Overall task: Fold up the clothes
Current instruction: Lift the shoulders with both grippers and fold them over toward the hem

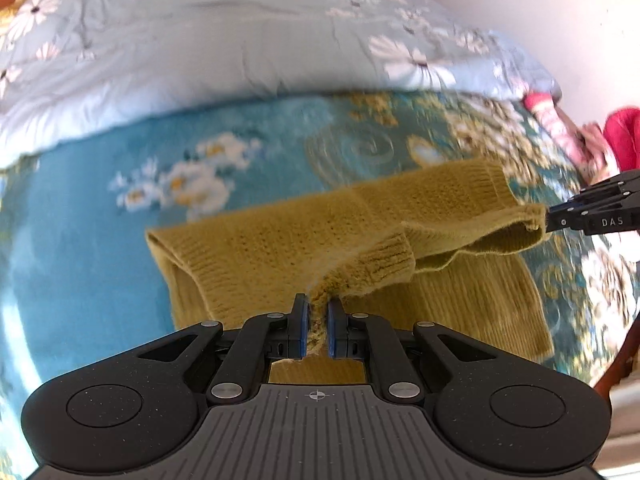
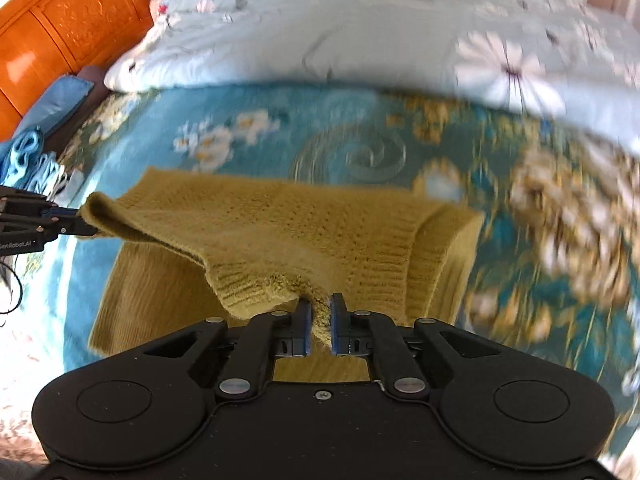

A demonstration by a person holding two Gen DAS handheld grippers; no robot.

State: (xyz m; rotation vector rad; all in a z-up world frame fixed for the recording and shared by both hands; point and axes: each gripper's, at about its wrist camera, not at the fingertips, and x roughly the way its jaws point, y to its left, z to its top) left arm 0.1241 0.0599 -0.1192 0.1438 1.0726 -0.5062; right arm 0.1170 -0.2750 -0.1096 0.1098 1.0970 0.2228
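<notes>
A mustard-yellow knit sweater (image 1: 280, 236) lies partly folded on the teal flowered bed cover (image 1: 80, 220). My left gripper (image 1: 318, 306) is shut on a bunched edge of the sweater and lifts it. My right gripper (image 1: 554, 222) shows at the right of the left wrist view, shut on another edge of the same raised layer. In the right wrist view the sweater (image 2: 304, 224) hangs between my right gripper (image 2: 320, 308), shut on knit fabric, and my left gripper (image 2: 86, 226) at the far left. A lower layer of the sweater stays flat on the bed.
A pale blue quilt with white daisies (image 1: 240, 40) is heaped along the far side of the bed. An orange wooden headboard (image 2: 60, 32) stands at the upper left. Blue cloth (image 2: 28, 156) lies at the left edge, pink items (image 1: 624, 136) at the right.
</notes>
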